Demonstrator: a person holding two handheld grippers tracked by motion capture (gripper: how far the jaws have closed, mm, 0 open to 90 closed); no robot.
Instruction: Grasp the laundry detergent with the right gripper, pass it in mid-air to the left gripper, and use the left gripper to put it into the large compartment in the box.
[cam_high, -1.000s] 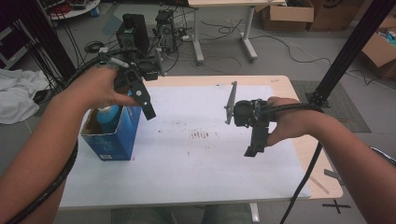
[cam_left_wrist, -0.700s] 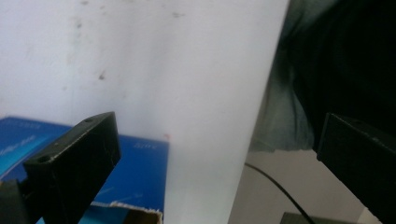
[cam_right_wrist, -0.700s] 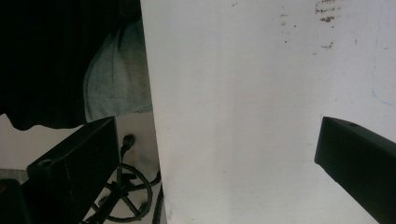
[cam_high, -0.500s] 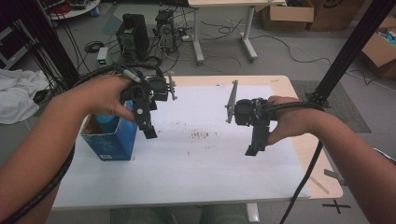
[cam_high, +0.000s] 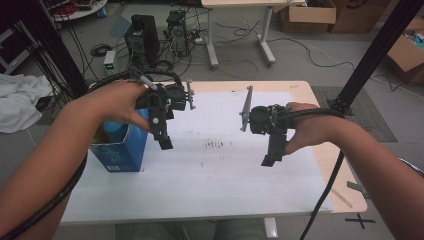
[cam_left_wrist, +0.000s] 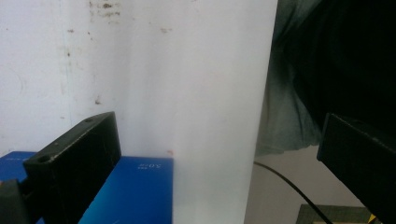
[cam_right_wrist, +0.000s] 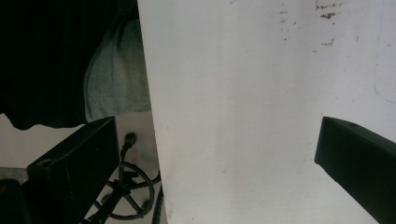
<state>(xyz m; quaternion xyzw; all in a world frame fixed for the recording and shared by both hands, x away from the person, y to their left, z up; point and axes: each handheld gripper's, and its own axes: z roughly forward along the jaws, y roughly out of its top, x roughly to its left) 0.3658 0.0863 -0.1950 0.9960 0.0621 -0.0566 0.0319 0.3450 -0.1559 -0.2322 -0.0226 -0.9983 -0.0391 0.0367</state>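
Table (cam_high: 330, 165) with white sheet (cam_high: 220, 175) spread over most of its top; brown specks near the sheet's middle. Blue box (cam_high: 120, 150) stands open-topped at the sheet's left edge, something light blue inside. Left gripper (cam_high: 164, 141) held above the sheet just right of the box, jaws wide, empty; right gripper (cam_high: 270, 159) well apart to the right, jaws wide, empty. Left gripper view adds the box's blue top (cam_left_wrist: 135, 191) under the jaws and the sheet's near edge. Right gripper view adds a chair-base wheel (cam_right_wrist: 128, 196) on the floor. High view: computer towers (cam_high: 145, 32), cables, cardboard boxes (cam_high: 410, 50) behind.
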